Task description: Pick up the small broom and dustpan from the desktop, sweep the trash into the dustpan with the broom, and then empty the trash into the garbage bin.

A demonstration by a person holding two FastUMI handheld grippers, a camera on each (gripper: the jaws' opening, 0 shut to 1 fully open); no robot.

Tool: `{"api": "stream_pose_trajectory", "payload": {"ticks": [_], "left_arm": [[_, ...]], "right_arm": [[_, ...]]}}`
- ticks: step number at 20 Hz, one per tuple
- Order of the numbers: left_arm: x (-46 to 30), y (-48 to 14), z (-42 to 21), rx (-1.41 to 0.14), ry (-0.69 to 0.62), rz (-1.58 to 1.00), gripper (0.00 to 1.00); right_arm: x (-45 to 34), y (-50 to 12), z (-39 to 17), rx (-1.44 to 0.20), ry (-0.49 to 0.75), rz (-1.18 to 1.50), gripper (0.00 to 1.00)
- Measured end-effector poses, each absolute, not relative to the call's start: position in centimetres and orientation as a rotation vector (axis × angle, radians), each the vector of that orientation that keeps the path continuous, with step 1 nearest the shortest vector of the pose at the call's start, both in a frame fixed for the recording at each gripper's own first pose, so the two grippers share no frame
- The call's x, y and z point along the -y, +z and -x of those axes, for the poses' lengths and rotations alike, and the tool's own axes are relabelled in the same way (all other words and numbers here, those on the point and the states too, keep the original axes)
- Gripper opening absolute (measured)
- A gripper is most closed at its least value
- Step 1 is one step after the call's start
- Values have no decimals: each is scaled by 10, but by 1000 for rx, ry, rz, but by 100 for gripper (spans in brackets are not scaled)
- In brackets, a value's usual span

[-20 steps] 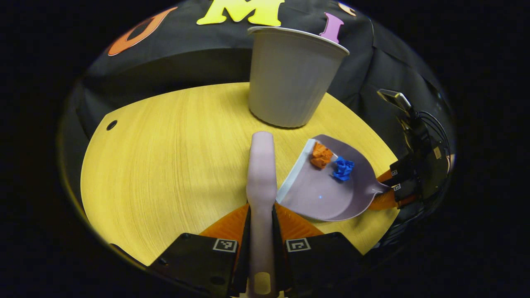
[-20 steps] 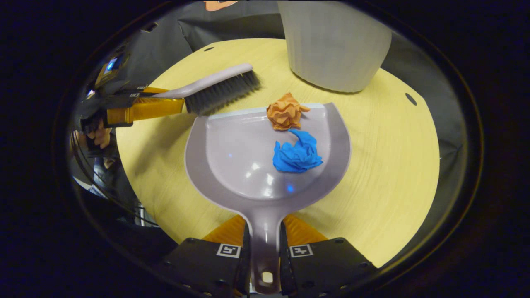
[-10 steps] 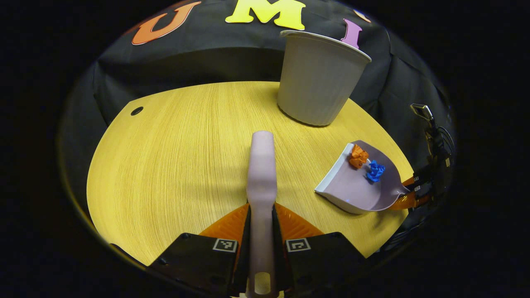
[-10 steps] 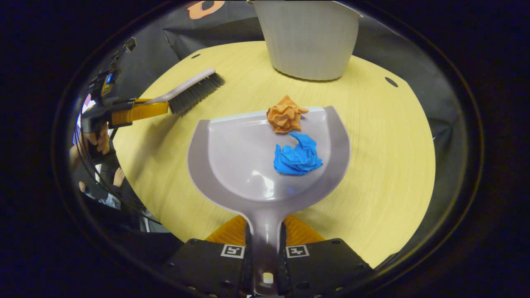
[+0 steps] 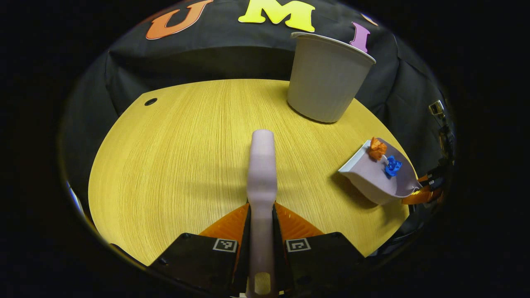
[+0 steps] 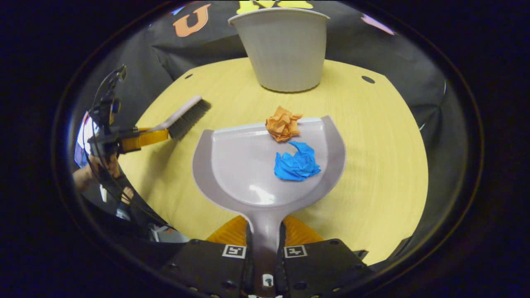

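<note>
Right gripper (image 6: 265, 238) was clamped on the dustpan (image 6: 248, 165) handle, pan lifted off the table (image 6: 372, 157), with the orange wad (image 6: 283, 123) and blue wad (image 6: 297, 162) inside. Left gripper (image 5: 261, 231) had the broom (image 5: 261, 174) squeezed tight, well apart from the pan. Garbage bin (image 6: 283, 49) stood at the far edge.

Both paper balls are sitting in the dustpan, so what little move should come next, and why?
Probably carry the dustpan toward the bin and up to its rim. The orange ball and blue ball already lie in it, the right gripper grips its handle, and the bin stands just ahead. The orange ball sits at the front lip, so keep it level.
</note>
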State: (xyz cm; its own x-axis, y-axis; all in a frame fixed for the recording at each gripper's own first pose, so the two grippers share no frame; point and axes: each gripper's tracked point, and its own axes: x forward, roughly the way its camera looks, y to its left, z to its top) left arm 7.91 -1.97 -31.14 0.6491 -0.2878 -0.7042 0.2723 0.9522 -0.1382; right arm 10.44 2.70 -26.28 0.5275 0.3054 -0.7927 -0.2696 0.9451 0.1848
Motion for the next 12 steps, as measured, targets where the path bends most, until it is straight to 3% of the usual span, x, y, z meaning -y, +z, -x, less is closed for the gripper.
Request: {"api": "stream_pose_trajectory", "payload": {"ticks": [12], "left_arm": [[7,-318,-64,-796,-233,90,29]], "right_arm": [[21,-86,-105,-885,288,-45,18]]}}
